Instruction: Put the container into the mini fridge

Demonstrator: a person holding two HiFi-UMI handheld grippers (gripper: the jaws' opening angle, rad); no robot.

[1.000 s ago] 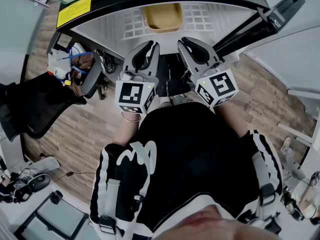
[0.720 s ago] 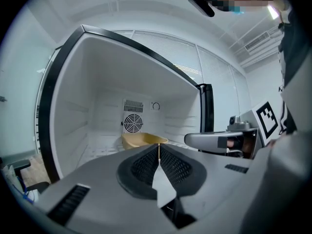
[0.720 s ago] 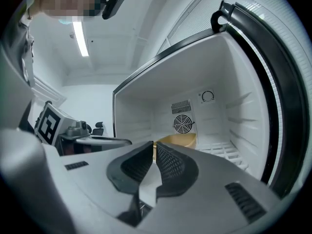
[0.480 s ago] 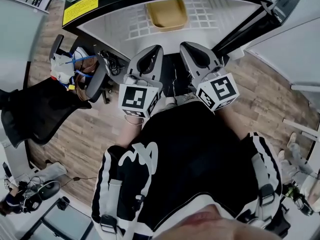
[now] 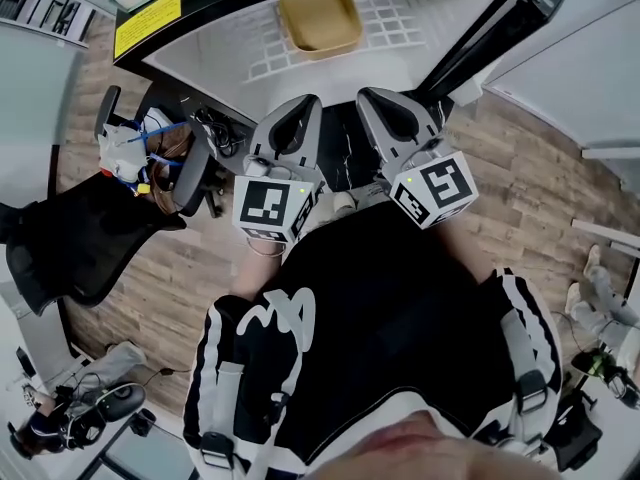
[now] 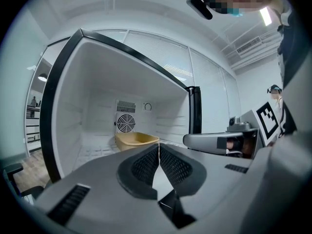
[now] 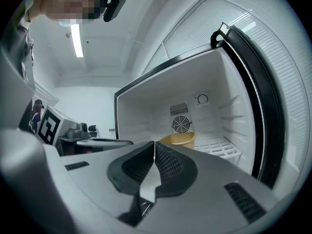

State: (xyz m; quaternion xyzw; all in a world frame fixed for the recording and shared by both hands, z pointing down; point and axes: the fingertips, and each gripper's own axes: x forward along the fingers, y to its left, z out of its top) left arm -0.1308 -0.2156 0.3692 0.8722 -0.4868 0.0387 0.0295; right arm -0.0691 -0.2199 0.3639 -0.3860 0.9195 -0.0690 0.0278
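The yellow container [image 5: 320, 20] sits on the white wire shelf inside the open mini fridge [image 5: 240, 48], near the back wall under the fan. In the left gripper view the container [image 6: 136, 140] lies beyond my jaws, and in the right gripper view the container [image 7: 178, 139] shows the same way. My left gripper [image 5: 304, 106] and right gripper [image 5: 372, 98] hover side by side in front of the fridge opening, well short of the container. Both are shut with nothing between the pads, as the left gripper [image 6: 159, 148] and right gripper [image 7: 154, 145] show close up.
The fridge door [image 5: 478, 40] stands open at the right. A black office chair [image 5: 75, 233] and a bag of clutter [image 5: 135, 148] stand on the wooden floor to the left. The person's dark clothing fills the lower half of the head view.
Both grippers have stayed side by side before the fridge, the right one shifting slightly. The container has not moved on the shelf.
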